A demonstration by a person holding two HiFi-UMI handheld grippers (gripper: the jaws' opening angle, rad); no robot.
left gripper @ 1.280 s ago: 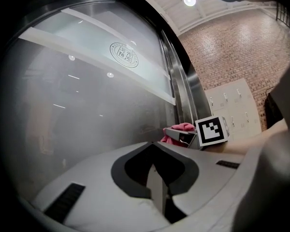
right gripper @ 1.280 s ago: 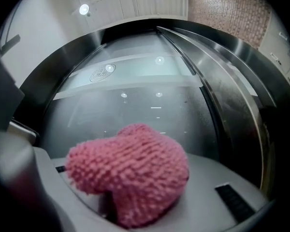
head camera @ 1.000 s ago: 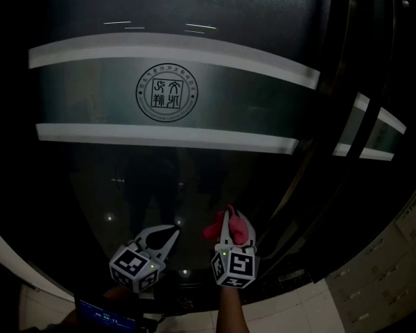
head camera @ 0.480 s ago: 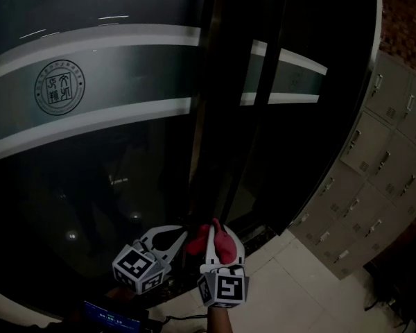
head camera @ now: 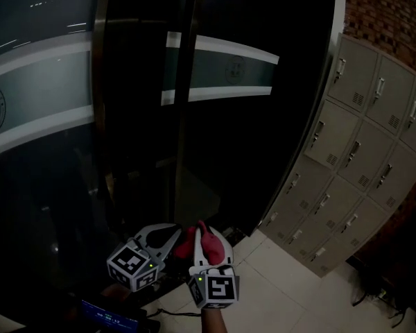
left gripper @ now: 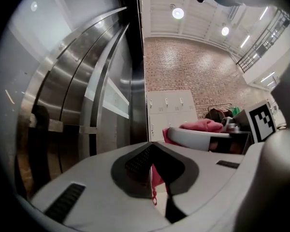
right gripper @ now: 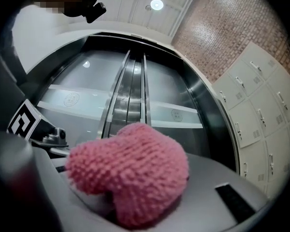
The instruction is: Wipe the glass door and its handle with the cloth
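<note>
Two handheld grippers sit low in the head view, close together, just short of the foot of the tall vertical steel bar (head camera: 185,116) on the dark glass door with pale frosted bands (head camera: 41,109). I take this bar to be the handle and use it as the reference below

Right gripper (head camera: 209,245): jaws clamped on a pink knitted cloth (right gripper: 130,173). The cloth bulges past the jaw tips toward the bar, so the soft wad, not the plastic, would meet a surface first. It is near the bar's lower end, apparently apart from both bar and glass. In the right gripper view the bar stands straight ahead beyond the cloth, so the tool looks aimed at it

Left gripper (head camera: 172,236): jaws closed together, nothing between them. The pink seen through the slit under the pads is the cloth beyond. It lies just beside the right gripper, on the side of the bar away from the grey metal lockers (head camera: 353,158). Judged idle, parked alongside so it stays out of the cloth's path

Status: no wiping contact at this moment. The next move likely calls for pressing the wad onto the bar and running along its length. Risk: a hard jaw edge scraping the steel if the cloth shifts back in the grip
</note>
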